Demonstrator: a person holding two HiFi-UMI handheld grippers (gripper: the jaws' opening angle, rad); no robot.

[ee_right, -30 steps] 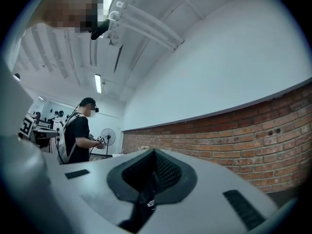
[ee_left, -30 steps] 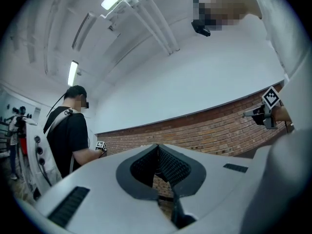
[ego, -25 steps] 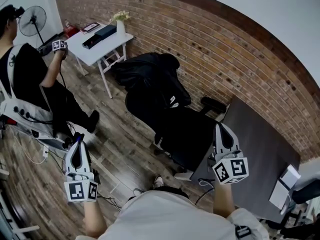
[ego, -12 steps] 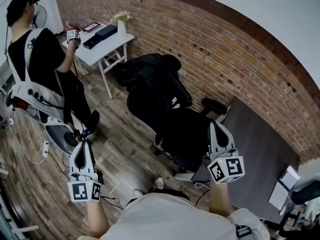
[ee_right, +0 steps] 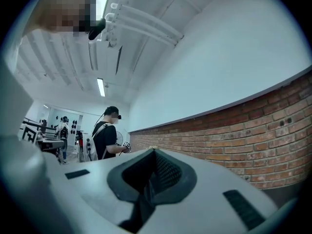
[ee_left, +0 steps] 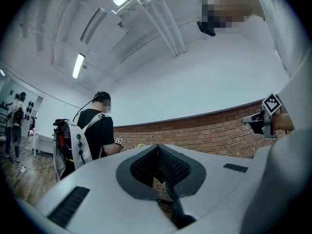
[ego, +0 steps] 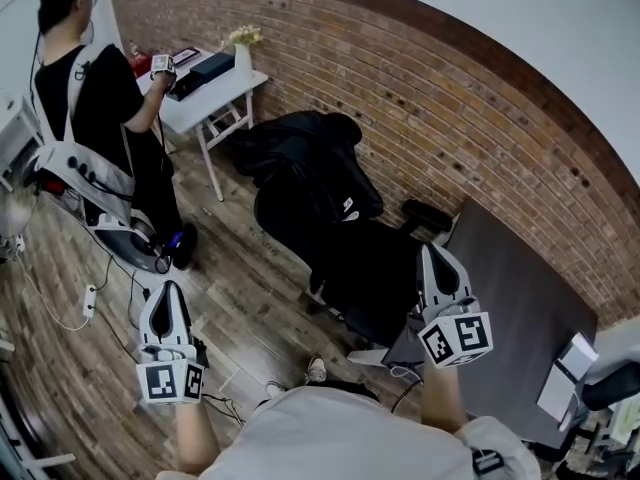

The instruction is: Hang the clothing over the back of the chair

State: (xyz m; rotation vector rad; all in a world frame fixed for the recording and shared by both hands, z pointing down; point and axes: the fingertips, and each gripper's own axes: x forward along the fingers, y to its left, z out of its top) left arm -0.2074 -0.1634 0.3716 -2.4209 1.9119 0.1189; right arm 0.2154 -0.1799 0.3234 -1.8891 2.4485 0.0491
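Note:
A black office chair (ego: 365, 258) stands in front of me by the brick wall. Black clothing (ego: 300, 153) lies draped over its backrest, which tilts away towards the white table. My left gripper (ego: 166, 288) hovers over the wooden floor, left of the chair, shut and empty; in the left gripper view (ee_left: 157, 149) its pads meet with nothing between them. My right gripper (ego: 433, 253) is held above the chair's right side near the armrest (ego: 427, 211), also shut and empty, as the right gripper view (ee_right: 154, 154) shows. Both point level, apart from the clothing.
A second person (ego: 95, 98) with a backpack rig stands by a white table (ego: 205, 98) bearing a vase and dark boxes. A dark table (ego: 525, 308) is at my right, a white box (ego: 568, 373) on its corner. Cables lie on the floor (ego: 230, 298).
The other person has walked from the far left up to the white table. My two grippers stay shut and have hardly shifted.

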